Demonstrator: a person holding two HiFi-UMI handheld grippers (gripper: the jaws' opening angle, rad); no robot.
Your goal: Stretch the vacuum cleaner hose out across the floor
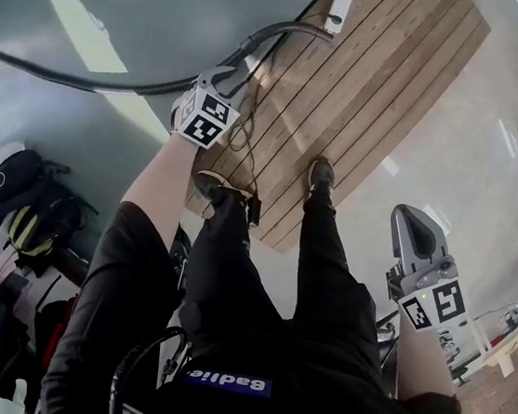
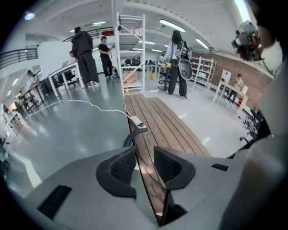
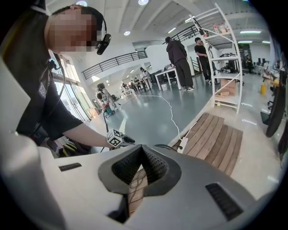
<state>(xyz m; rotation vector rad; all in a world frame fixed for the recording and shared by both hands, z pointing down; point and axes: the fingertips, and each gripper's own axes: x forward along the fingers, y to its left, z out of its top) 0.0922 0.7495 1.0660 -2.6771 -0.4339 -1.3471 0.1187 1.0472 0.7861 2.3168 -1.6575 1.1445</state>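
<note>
Jaws narrowly parted and empty, the left gripper [image 1: 224, 80] hovers just beside the vacuum hose [image 1: 114, 86], which lies along the grey floor [image 1: 124, 7] by the wooden decking [image 1: 377, 85] (right gripper [image 1: 409, 224] closed, empty).

Glossy grey floor [image 1: 97, 3], with a slatted wooden platform [image 1: 388, 67] lying flat on it. A dark hose [image 1: 114, 88] runs over the floor from the left and curves to the platform's edge. White power strip [image 1: 339, 10] on the platform's far edge. Bags [image 1: 24, 210] on the floor, lower left.

Hose [image 1: 286, 28] black — platform [image 1: 386, 86] brown planks, dark seams; marker cube [image 1: 206, 118] black-white squares; floor [image 1: 171, 3] grey-green
</note>
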